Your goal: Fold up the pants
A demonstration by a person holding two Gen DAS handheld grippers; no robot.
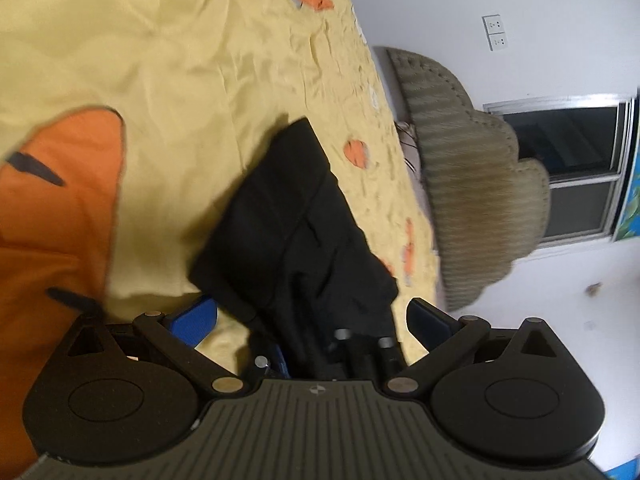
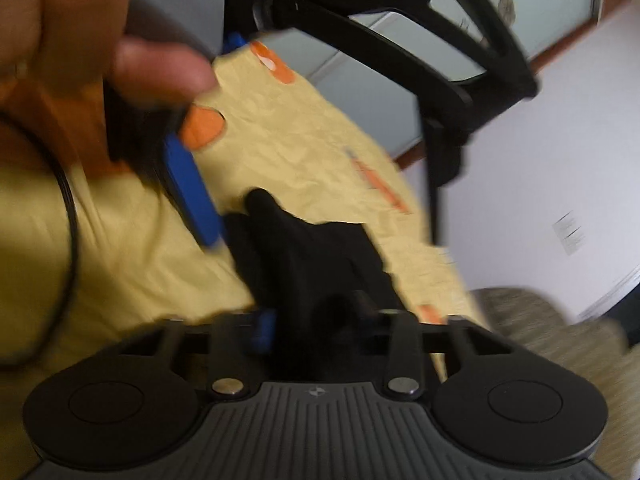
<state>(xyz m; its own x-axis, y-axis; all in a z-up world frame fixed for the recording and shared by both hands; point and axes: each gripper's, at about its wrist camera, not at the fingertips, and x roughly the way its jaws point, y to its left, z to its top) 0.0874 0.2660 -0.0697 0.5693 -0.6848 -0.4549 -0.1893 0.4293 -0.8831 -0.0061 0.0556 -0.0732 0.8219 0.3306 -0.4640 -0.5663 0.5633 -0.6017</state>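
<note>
- The left gripper (image 1: 312, 312) has its jaws spread wide, one blue-padded finger (image 1: 200, 316) off to each side, and the pads press on nothing.
- Between those fingers, and running away ahead of them, lies the pants (image 1: 288, 220): black, matte, soft cloth bunched into a thick folded wad with a few deep creases.
- The pants rest on a yellow bedsheet (image 1: 180, 60), thin and heavily wrinkled, printed with rounded orange patches edged in dark strokes.
- Beyond the fingers' right side rises a padded headboard (image 1: 472, 184), olive-tan, ribbed like corduroy, with a scalloped top edge.
- Past that is a plain white wall with a double socket plate (image 1: 496, 32) and a metal-framed window (image 1: 568, 160).
- The right gripper (image 2: 316, 320) has its jaws drawn in narrow, and black cloth of the pants (image 2: 304, 248) sits right between the fingers; the blur keeps me from telling whether the pads truly pinch it.
- Ahead and to the left of the right fingers is the other gripper's blue finger, a flat rectangular pad (image 2: 192, 196), with a person's hand (image 2: 100, 40) above it and a thin black cable (image 2: 68, 200) curving beside.
- Above the right fingers a black chair (image 2: 420, 40) with hard, curved plastic struts crosses the view.
</note>
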